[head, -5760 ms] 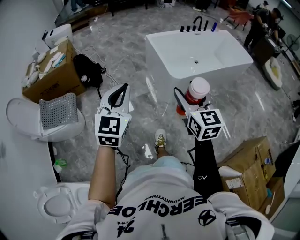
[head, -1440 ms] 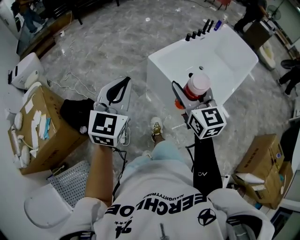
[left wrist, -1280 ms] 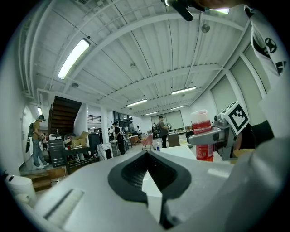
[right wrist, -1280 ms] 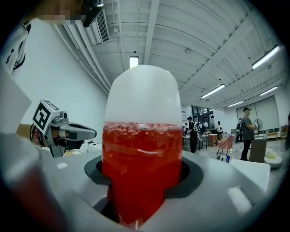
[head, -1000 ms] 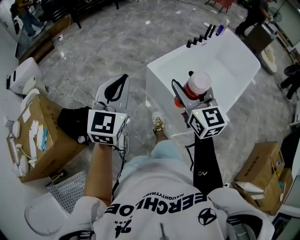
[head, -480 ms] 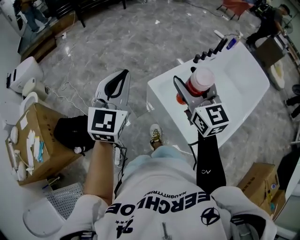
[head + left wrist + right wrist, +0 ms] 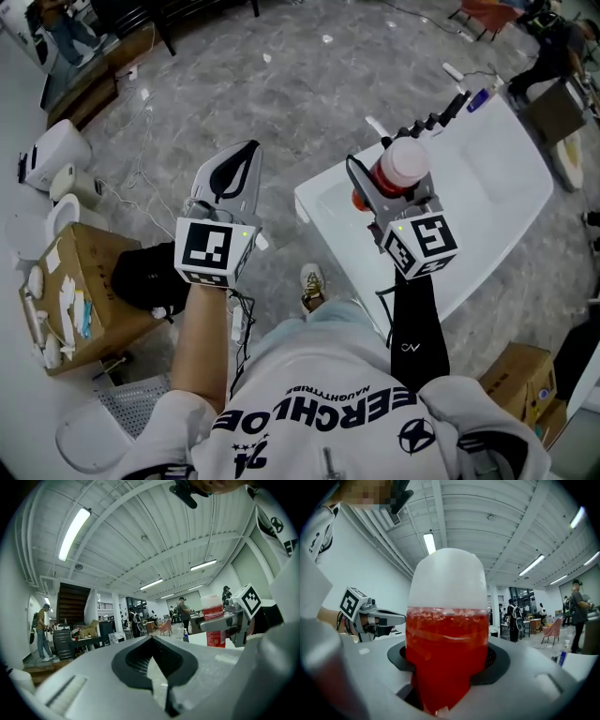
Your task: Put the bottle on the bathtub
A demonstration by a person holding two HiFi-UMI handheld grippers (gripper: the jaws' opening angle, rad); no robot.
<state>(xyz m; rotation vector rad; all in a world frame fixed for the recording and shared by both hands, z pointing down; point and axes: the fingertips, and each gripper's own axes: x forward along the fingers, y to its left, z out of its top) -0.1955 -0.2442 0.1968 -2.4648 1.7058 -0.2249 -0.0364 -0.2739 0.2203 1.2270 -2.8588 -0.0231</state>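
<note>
The right claw is clamped on the bottle, a clear one full of red liquid with a white cap, carried upright just right of the head view's centre; in the right gripper view the bottle fills the middle, its lower body wedged between the jaws. It shows over the near corner of the white bathtub, which runs off to the upper right, but it is held in the air and rests on nothing yet. The left claw, at centre left over the grey floor, has its jaws together with nothing in them, as the left gripper view confirms. The main risk, as I judge it, is the landing spot: the tub's rim looks narrow and glossy, so a bottle set half on the edge, or let go while tilted, could tip into the basin or fall to the floor. The grip sits low on a tall, top-heavy bottle, so a knock against the corner might swing it in the jaws. The dark taps at the far end crowd that stretch of rim and could catch the claw.
</note>
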